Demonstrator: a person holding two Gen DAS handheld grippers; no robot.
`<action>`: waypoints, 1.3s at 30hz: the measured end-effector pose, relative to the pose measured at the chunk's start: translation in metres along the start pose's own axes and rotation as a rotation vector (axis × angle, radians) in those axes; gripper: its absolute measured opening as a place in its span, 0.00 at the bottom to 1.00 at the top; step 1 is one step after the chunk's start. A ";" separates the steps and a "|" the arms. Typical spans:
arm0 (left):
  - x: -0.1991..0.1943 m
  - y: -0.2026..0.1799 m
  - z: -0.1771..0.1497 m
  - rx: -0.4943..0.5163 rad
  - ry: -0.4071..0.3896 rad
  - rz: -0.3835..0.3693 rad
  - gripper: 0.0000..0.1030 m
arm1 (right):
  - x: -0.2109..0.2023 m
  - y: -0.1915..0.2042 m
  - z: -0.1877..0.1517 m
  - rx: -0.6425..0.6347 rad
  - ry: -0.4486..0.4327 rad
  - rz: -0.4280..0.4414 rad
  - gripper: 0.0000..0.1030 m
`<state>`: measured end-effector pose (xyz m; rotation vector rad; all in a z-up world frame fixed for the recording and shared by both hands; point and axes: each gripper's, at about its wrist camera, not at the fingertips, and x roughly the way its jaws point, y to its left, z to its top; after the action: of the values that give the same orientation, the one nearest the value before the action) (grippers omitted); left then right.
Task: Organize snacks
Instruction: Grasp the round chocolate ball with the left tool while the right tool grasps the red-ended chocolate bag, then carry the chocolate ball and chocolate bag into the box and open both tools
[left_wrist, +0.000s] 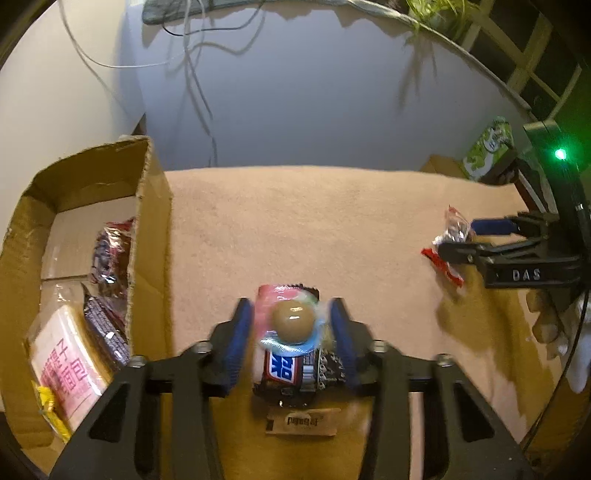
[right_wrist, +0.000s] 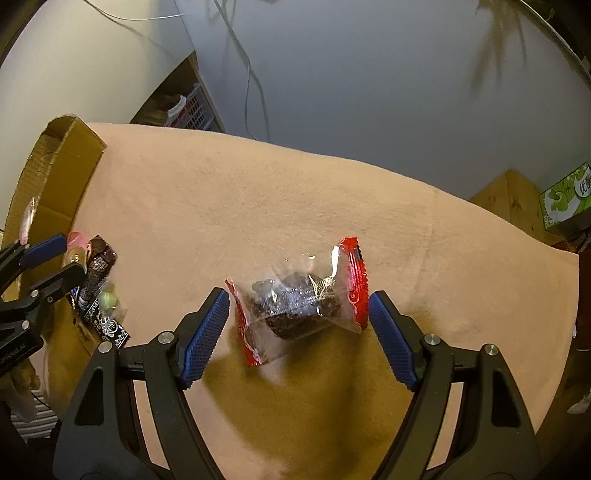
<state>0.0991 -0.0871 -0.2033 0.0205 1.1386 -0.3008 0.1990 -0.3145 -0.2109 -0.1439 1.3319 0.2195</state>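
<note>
In the left wrist view my left gripper (left_wrist: 291, 325) stands over a small pile of snacks: a round brown candy in a clear blue-edged wrapper (left_wrist: 292, 322) on a dark chocolate bar (left_wrist: 291, 369). The blue pads flank the pile with small gaps on both sides. In the right wrist view my right gripper (right_wrist: 299, 321) is open around a clear red-edged packet with a dark cake (right_wrist: 295, 306) lying on the cloth. The cardboard box (left_wrist: 147, 236) at the left holds several snacks, among them a pink-labelled bread packet (left_wrist: 62, 365).
A peach cloth (right_wrist: 295, 206) covers the table. A brown label (left_wrist: 301, 421) lies by the left gripper. A green box (right_wrist: 565, 199) sits on a wooden stand at the far right. Cables hang on the wall behind.
</note>
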 end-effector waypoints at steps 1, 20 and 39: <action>0.000 -0.002 -0.001 0.005 -0.002 0.006 0.35 | 0.001 0.000 0.000 0.001 0.002 -0.002 0.78; 0.011 -0.007 0.001 0.013 0.000 -0.006 0.29 | 0.012 -0.003 0.000 0.019 0.018 0.035 0.63; -0.019 -0.001 -0.004 -0.015 -0.065 -0.056 0.27 | -0.025 -0.013 -0.020 0.071 -0.065 0.092 0.59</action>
<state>0.0880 -0.0834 -0.1881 -0.0339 1.0785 -0.3408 0.1771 -0.3333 -0.1915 -0.0161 1.2813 0.2522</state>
